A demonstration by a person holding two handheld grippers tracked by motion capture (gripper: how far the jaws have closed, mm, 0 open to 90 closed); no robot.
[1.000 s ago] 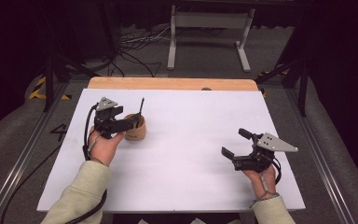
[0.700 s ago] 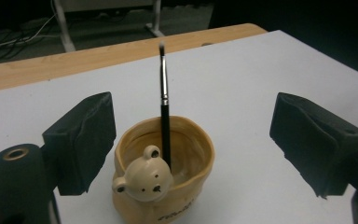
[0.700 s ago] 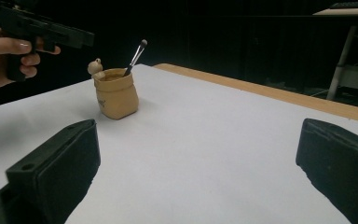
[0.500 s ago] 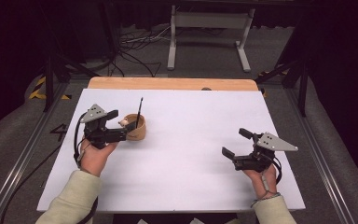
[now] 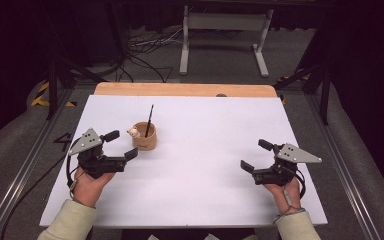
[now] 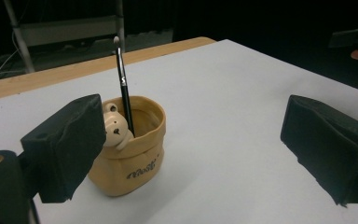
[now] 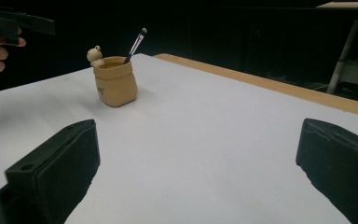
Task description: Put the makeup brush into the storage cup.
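Backing off from the tan sack-shaped ceramic cup (image 5: 144, 136), our left gripper (image 5: 121, 145) now gapes wide just beside it; our right gripper (image 5: 253, 156) sits well apart, wide too. Our left gripper view reveals lettering, perhaps a name, and the thin black brush (image 6: 124, 88) inside.

Tan sack-shaped pot (image 6: 130, 158) with a small bear figure (image 6: 114, 128) at its rim, upright on the white tabletop (image 6: 242, 107); black brush (image 6: 124, 88) leaning inside. Left tool (image 6: 186, 154) spread wide, near jaw just beside the pot.
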